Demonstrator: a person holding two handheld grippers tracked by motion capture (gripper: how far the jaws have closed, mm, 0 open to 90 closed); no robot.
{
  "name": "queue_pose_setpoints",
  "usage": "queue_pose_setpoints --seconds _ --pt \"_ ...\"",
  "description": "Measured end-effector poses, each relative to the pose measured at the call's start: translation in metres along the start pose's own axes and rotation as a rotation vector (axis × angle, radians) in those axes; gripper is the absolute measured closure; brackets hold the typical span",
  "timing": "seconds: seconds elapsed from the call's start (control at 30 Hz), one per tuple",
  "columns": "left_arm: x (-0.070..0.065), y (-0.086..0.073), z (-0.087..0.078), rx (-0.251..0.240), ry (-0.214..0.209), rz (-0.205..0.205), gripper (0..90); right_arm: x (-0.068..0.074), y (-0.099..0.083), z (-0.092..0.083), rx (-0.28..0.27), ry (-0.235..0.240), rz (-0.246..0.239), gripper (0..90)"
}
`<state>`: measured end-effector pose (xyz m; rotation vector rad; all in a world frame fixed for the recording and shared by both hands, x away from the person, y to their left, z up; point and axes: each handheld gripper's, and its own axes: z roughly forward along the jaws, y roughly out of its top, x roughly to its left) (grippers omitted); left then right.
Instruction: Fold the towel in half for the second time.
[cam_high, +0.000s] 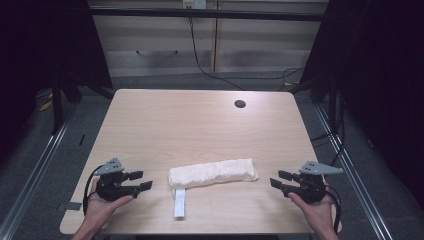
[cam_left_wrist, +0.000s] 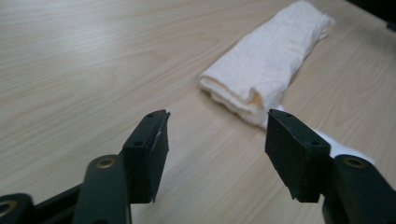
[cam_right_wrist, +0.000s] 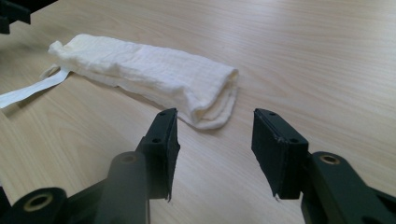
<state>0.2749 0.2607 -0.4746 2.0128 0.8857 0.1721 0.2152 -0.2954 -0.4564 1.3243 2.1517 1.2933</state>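
Rolled cream-white cloth towel (cam_high: 213, 172) lies along the near middle of the pale wooden bench (cam_high: 200, 120), white strap (cam_high: 179, 202) trailing from its left end. Left claw (cam_high: 140, 181) and right claw (cam_high: 279, 179) flank it, both spread, empty. Best approach, likely: close in level, pinch each end squarely.

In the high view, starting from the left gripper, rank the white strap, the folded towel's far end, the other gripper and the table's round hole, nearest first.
1. White strap, just to its right.
2. Towel's far end, centre-right.
3. Right gripper, opposite side. 
4. Round hole, at the table's back.

Black grippers (cam_high: 144, 181), grey triangular plates, black cables; forearms seemingly unsleeved.
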Motion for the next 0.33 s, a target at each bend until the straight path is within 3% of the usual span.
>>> queue_pose_setpoints --seconds 0.07,0.17,0.33 --pt "0.001 -0.003 -0.005 -0.009 0.018 -0.012 36.4 -0.003 -0.006 -0.002 -0.021 -0.022 0.035 46.8" --pt "0.008 -0.011 -0.01 -0.032 0.056 -0.045 30.7 -0.006 -0.011 -0.002 -0.027 -0.073 0.035 45.1" --pt "0.021 -0.019 -0.008 -0.021 0.074 -0.098 22.5 -0.016 -0.02 0.0 -0.02 -0.093 0.072 41.5"
